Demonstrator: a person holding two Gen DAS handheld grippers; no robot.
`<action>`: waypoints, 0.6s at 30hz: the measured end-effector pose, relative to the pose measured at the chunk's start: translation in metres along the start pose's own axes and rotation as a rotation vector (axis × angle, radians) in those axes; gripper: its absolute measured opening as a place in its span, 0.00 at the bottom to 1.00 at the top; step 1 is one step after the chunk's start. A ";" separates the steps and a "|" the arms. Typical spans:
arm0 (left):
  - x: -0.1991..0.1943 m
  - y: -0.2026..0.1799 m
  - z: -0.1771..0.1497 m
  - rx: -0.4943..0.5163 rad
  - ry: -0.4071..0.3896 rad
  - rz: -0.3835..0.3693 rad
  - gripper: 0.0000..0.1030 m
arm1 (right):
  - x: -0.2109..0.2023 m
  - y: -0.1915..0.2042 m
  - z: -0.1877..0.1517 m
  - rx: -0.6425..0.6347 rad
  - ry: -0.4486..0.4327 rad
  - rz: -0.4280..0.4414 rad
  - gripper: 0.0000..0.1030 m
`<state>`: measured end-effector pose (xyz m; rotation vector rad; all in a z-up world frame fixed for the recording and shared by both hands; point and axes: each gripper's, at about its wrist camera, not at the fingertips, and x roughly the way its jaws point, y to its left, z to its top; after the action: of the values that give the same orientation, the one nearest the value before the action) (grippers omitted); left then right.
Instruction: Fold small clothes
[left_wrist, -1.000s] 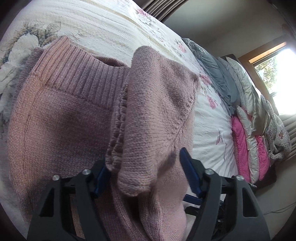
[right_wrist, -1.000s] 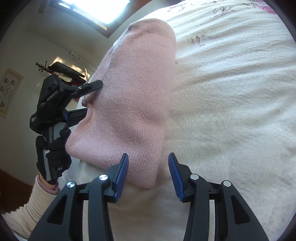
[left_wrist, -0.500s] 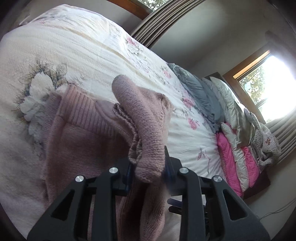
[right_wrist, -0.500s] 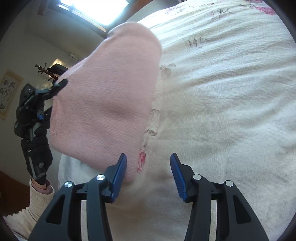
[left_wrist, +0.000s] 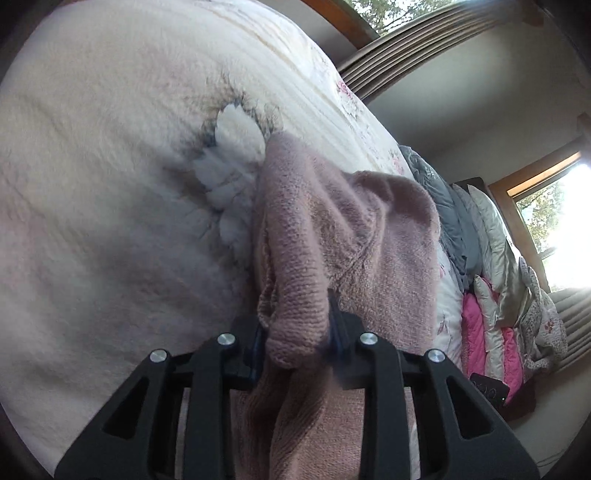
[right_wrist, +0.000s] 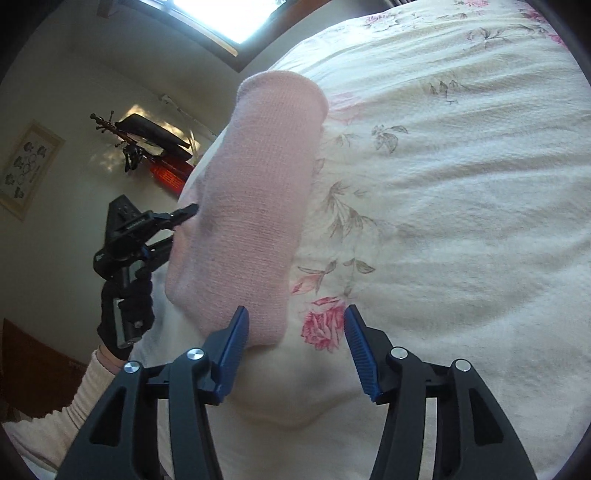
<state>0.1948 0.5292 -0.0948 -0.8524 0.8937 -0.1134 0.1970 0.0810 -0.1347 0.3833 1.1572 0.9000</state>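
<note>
A dusty-pink knitted sweater (left_wrist: 343, 236) is held bunched and draped above the cream floral quilted bed (left_wrist: 110, 184), its thick fold clamped between the closed jaws of the left tool (left_wrist: 297, 336). The right tool (right_wrist: 295, 350) is seen released, its blue pads spread just beside the garment's hanging lower edge. Grey, white and pink pillows (left_wrist: 491, 280) are piled beyond, near a window.

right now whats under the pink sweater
The floral bedspread shows around and below the lifted pink sweater, held by the left tool. Whatever lies directly beneath its folds is covered.
</note>
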 end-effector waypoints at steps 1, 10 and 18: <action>0.000 0.000 0.000 0.000 -0.004 -0.008 0.28 | 0.003 0.004 0.001 -0.008 0.004 0.001 0.55; -0.040 -0.013 -0.028 0.059 0.001 0.052 0.50 | 0.023 0.025 0.005 -0.038 0.047 0.018 0.63; -0.049 -0.026 -0.081 0.143 0.052 0.073 0.45 | 0.046 0.020 0.003 0.020 0.092 0.070 0.47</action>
<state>0.1113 0.4834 -0.0726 -0.6858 0.9529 -0.1343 0.1970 0.1295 -0.1482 0.4042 1.2437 0.9763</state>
